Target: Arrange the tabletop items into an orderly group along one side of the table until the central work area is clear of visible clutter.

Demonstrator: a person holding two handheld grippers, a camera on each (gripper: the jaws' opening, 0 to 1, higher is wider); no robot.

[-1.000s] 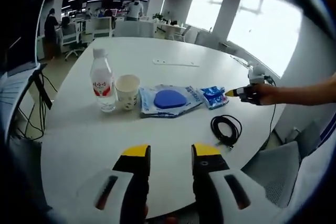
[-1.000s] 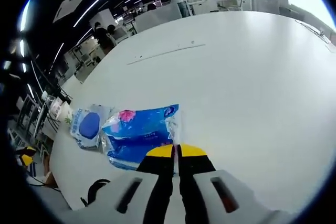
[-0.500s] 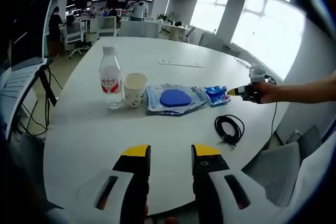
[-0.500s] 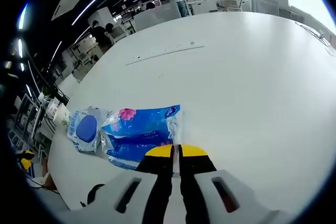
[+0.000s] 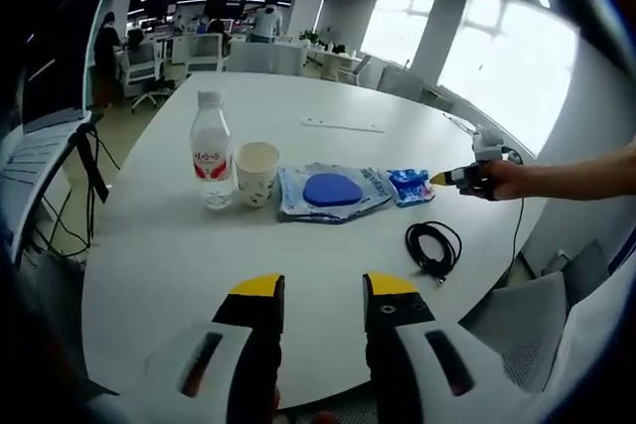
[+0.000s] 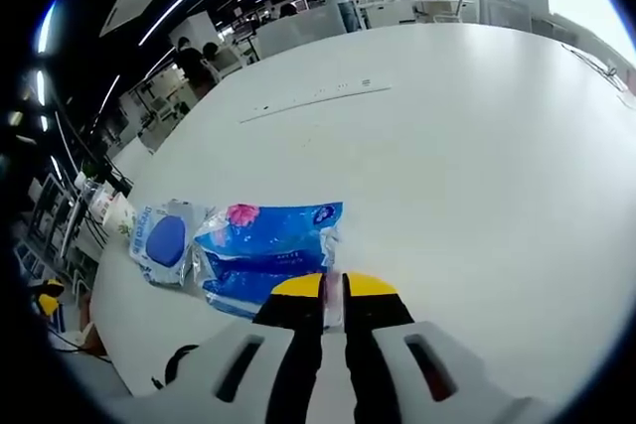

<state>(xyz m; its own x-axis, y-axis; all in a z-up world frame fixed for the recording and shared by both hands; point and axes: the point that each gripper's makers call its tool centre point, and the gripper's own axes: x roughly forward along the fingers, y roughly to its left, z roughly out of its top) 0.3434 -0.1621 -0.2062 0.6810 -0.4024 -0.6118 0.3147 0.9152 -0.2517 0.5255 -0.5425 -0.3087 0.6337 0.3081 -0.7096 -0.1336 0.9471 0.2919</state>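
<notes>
On the round white table [image 5: 159, 265] a water bottle [image 5: 211, 161], a paper cup [image 5: 257, 173], a flat blue packet [image 5: 331, 191] and a small blue tissue pack [image 5: 408, 186] lie in a row. A coiled black cable [image 5: 432, 245] lies nearer, apart from the row. My left gripper [image 5: 318, 295] hovers open over the near edge, holding nothing. My right gripper [image 5: 442, 177], held by a hand, touches the tissue pack's right end. In the right gripper view the right gripper [image 6: 333, 287] is shut on the tissue pack's [image 6: 268, 250] edge, with the flat packet [image 6: 164, 235] and cup [image 6: 117, 213] beyond.
A thin white strip [image 5: 343, 126] lies on the table's far part [image 6: 313, 98]. A grey chair [image 5: 527, 325] stands at the near right, and cables hang off the left side [image 5: 79, 176]. Desks, chairs and people fill the office behind.
The left gripper view has shifted slightly. The right gripper stays on the tissue pack's edge, and the items on the table have not visibly moved.
</notes>
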